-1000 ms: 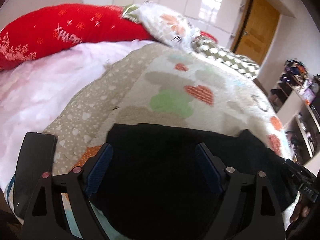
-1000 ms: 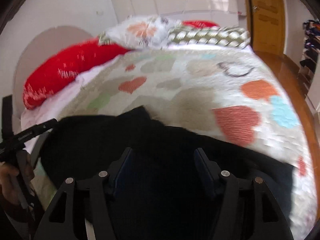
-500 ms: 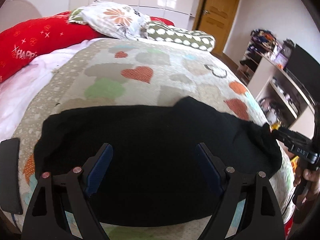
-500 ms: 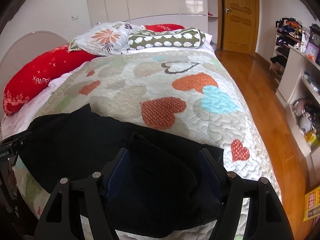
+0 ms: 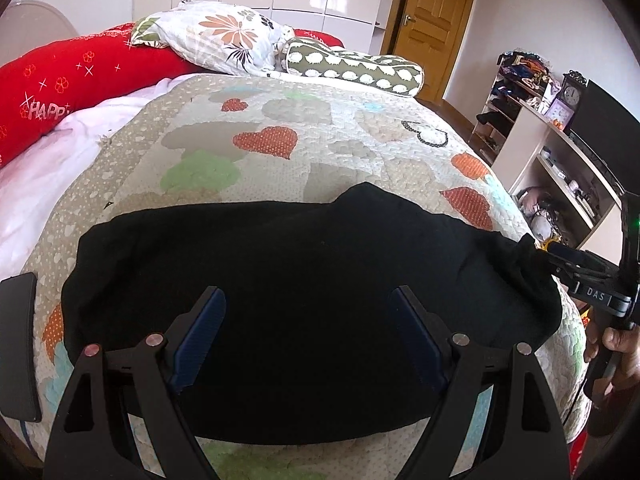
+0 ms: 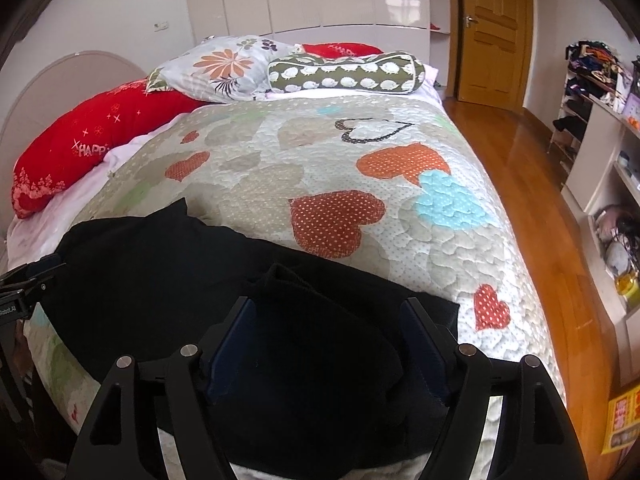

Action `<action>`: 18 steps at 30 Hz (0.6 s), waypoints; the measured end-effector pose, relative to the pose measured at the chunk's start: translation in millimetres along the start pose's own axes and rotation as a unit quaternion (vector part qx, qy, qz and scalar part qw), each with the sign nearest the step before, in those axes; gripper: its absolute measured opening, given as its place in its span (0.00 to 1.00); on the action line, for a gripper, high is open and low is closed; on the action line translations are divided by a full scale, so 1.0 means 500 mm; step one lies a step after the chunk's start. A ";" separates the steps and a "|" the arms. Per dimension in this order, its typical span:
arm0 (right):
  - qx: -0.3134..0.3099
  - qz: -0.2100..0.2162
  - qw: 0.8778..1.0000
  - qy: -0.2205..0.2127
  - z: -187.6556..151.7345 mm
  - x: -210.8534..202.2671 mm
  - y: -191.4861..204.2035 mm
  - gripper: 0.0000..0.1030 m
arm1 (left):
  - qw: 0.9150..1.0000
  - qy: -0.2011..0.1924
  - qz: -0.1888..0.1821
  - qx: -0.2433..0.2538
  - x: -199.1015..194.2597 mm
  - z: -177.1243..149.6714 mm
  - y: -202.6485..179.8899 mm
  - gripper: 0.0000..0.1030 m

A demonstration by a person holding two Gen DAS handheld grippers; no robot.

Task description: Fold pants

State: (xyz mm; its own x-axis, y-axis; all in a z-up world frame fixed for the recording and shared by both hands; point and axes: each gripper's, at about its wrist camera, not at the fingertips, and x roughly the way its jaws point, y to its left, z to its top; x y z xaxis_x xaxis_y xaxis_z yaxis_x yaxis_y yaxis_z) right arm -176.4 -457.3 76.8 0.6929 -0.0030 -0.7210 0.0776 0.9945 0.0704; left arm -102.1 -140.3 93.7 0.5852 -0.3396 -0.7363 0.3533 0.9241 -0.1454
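Black pants (image 5: 304,280) lie folded in a wide band across the near end of the heart-patterned quilt (image 5: 280,148). My left gripper (image 5: 308,320) is open above the pants' middle, holding nothing. My right gripper (image 6: 328,344) is open over the pants' right end (image 6: 312,344), where the cloth bunches up between its fingers. The right gripper also shows at the right edge of the left wrist view (image 5: 576,264), touching the pants' end. The left gripper shows at the left edge of the right wrist view (image 6: 24,284).
Pillows lie at the head of the bed: a red one (image 5: 72,80), a floral one (image 5: 224,36), a green patterned bolster (image 5: 356,68). A dark phone-like slab (image 5: 18,344) lies at the bed's left edge. Shelves (image 5: 560,152) and wood floor (image 6: 532,184) are to the right.
Both grippers have pulled back and up from the pants. The pants now lie spread flat on the quilt, with more of the bed in view.
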 end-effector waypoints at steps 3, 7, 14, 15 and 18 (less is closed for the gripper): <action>0.003 0.027 1.000 0.011 0.006 0.025 -0.009 0.71 | 1.000 0.005 -0.001 -0.002 0.004 -0.001 0.000 0.83; 0.015 0.055 0.998 0.034 0.004 0.059 -0.019 0.03 | 1.000 0.009 -0.005 -0.006 0.006 -0.002 0.001 0.83; 0.075 0.028 0.996 -0.035 0.011 -0.026 -0.088 0.03 | 1.000 0.009 -0.003 -0.016 0.008 0.003 0.014 0.83; 0.083 0.015 0.996 -0.036 0.012 -0.031 -0.103 0.03 | 1.000 0.009 -0.003 -0.019 0.010 0.003 0.015 0.83; 0.109 -0.035 0.993 -0.022 0.004 -0.027 -0.148 0.03 | 1.000 0.010 -0.006 -0.022 0.013 0.003 0.014 0.83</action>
State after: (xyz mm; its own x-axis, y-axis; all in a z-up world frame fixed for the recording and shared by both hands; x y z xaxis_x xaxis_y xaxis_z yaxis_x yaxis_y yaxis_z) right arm -190.3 -530.9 82.7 0.7107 -0.0803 -0.6989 0.2761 0.9456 0.1722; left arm -94.9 -136.2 88.9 0.5654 -0.3484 -0.7476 0.3277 0.9267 -0.1840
